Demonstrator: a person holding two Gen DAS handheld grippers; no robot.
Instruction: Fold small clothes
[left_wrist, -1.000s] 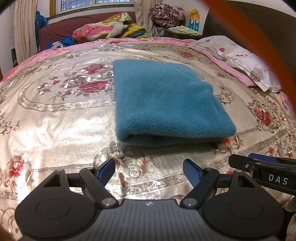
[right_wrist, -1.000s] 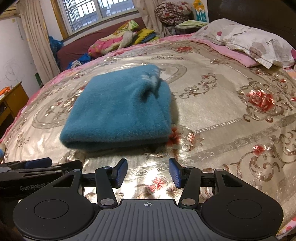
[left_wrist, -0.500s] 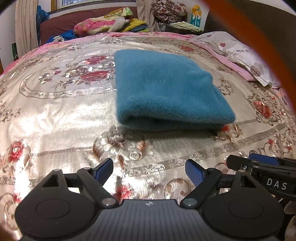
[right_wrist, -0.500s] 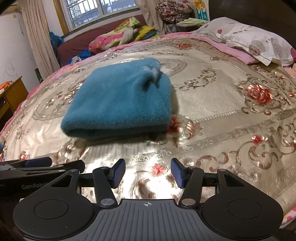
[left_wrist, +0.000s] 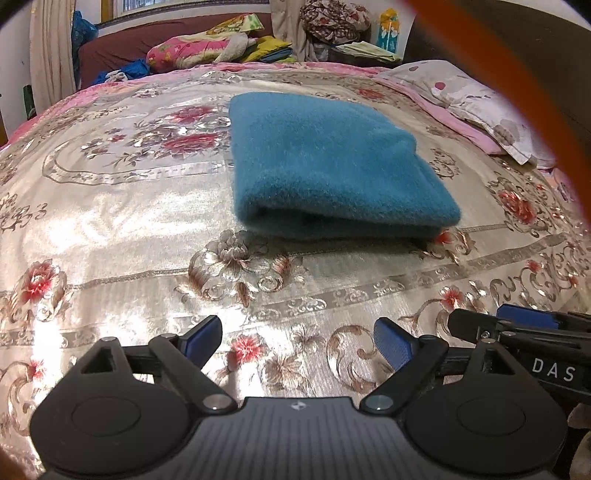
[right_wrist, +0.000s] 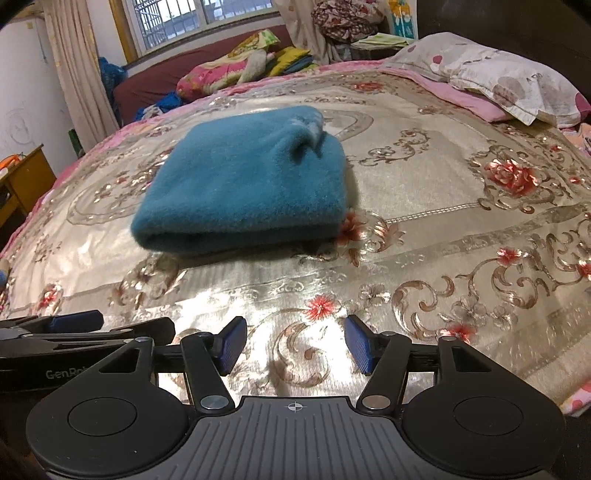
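Note:
A teal fleece garment (left_wrist: 328, 166) lies folded into a thick rectangle on the bed; it also shows in the right wrist view (right_wrist: 247, 184), with a small bunched bit at its far right corner. My left gripper (left_wrist: 297, 341) is open and empty, low over the bedspread, well short of the garment's near folded edge. My right gripper (right_wrist: 293, 345) is open and empty, also back from the garment. Each gripper shows at the edge of the other's view: the right one at lower right (left_wrist: 524, 328), the left one at lower left (right_wrist: 85, 325).
A shiny floral bedspread (left_wrist: 110, 221) covers the bed. A pillow (right_wrist: 509, 81) lies at the right by the dark headboard. Piled bedding and clothes (right_wrist: 236, 62) sit on a dark red couch under the window. A wooden desk (right_wrist: 22, 181) stands at the left.
Both grippers have drawn back toward the near side of the bed, away from the folded garment, and stayed open. The garment has not moved.

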